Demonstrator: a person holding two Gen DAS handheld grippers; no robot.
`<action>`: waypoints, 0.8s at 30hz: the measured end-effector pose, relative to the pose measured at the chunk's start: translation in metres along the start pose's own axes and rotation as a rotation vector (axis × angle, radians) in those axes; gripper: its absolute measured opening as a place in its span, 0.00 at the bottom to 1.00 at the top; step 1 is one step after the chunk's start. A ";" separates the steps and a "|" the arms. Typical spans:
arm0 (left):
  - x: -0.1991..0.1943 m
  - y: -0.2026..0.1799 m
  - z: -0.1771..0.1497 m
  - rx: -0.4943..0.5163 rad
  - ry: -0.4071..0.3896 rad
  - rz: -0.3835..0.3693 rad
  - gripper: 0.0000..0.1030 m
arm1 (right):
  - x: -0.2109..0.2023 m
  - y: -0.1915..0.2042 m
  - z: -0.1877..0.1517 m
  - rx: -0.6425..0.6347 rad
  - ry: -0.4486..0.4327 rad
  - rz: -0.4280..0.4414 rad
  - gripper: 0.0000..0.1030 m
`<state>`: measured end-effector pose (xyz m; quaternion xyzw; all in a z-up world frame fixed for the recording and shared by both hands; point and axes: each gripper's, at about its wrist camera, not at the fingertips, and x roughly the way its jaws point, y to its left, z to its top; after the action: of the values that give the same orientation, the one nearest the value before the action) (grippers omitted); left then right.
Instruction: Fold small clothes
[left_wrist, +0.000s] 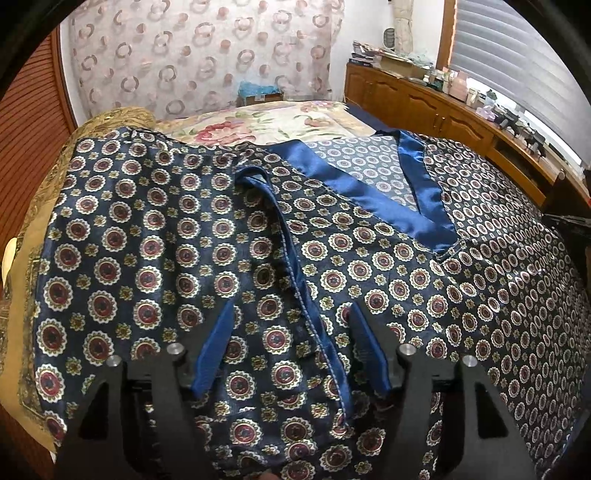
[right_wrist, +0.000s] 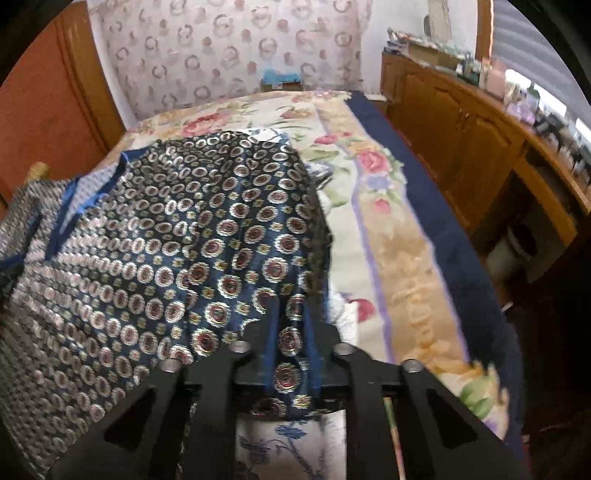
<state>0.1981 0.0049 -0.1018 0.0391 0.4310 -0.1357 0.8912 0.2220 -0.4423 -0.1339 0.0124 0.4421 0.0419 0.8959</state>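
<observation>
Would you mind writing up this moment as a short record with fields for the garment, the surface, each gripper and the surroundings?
garment: dark blue patterned satin top with plain blue neckline trim, spread out, a fold ridge down its middle
surface: bed with a floral cover
left gripper: open, fingers either side of the blue-edged fold, not pressing it
right gripper: shut on the garment's edge near the side of the bed
surroundings: wooden cabinet along the window side, ring-patterned curtain behind the bed
</observation>
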 end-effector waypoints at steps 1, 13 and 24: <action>0.003 -0.003 0.002 0.005 0.003 -0.003 0.69 | 0.000 0.000 0.000 -0.007 -0.001 -0.003 0.05; 0.008 -0.011 0.006 0.031 0.015 0.006 0.80 | -0.032 0.020 0.011 -0.032 -0.117 0.099 0.00; 0.010 -0.015 0.007 0.032 0.015 0.011 0.82 | -0.014 0.087 0.009 -0.138 -0.059 0.232 0.00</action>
<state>0.2051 -0.0126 -0.1041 0.0568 0.4350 -0.1376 0.8880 0.2152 -0.3568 -0.1121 0.0031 0.4071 0.1750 0.8964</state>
